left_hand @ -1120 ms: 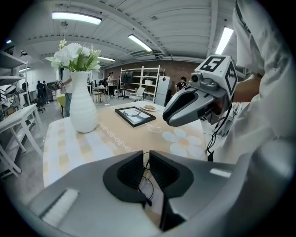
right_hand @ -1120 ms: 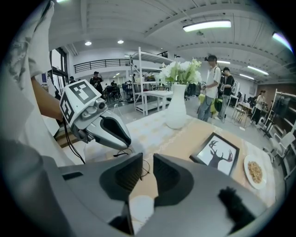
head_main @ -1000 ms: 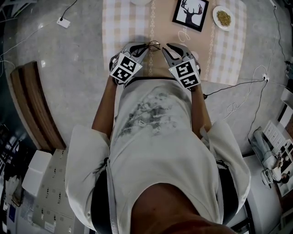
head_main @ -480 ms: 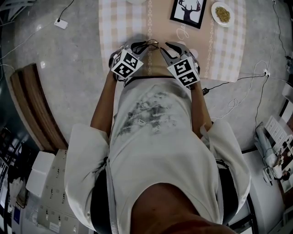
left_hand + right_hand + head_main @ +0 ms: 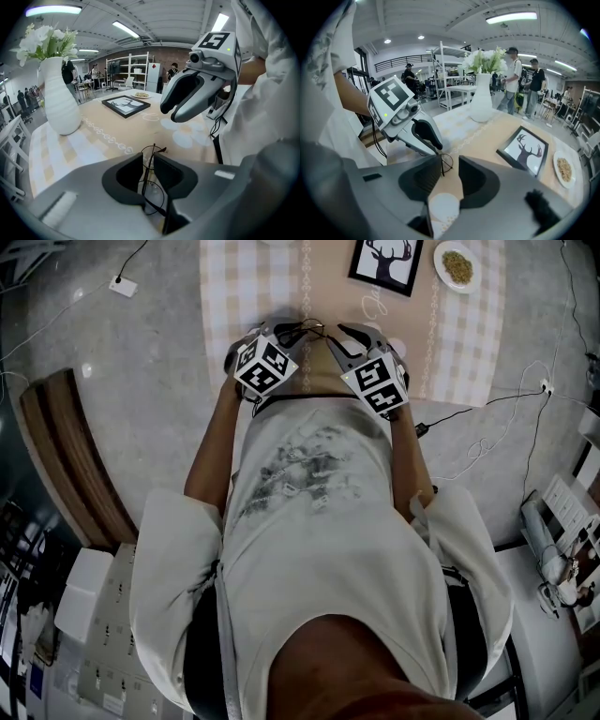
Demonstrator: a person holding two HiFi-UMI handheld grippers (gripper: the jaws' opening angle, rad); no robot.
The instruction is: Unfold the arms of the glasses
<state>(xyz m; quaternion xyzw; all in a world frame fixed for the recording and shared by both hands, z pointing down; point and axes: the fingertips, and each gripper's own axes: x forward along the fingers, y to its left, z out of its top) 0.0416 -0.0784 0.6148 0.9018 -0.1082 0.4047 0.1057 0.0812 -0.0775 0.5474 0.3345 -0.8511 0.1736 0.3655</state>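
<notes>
Each of the two tongs carries one marker cube [image 5: 265, 365], its faces printed with blocky black-and-white squares rather than letters; a looping script on the plain middle band of the cloth [image 5: 246, 296] is too small to read. The left tongs [image 5: 147, 173] are clamped on the single pair of glasses [image 5: 153, 154], thin dark wire with two round clear lenses, held edge-on between the pads above the near edge of the tabletop [image 5: 469, 352], just in front of the person's chest. The right tongs [image 5: 450, 176] stand wide apart, their jaws having just been opening; the glasses sit at the mouth of that gap, close by one pad and not gripped by it. Both tongs are smooth grey plastic with dark pads, ribbed on the right one. On the beige-and-white checked cloth stand one curvy white vase [image 5: 58, 101] of white flowers [image 5: 44, 40], one black-framed picture [image 5: 126, 104] of an antlered stag's head, and one small round white plate [image 5: 565, 169] of yellowish crumbs.
</notes>
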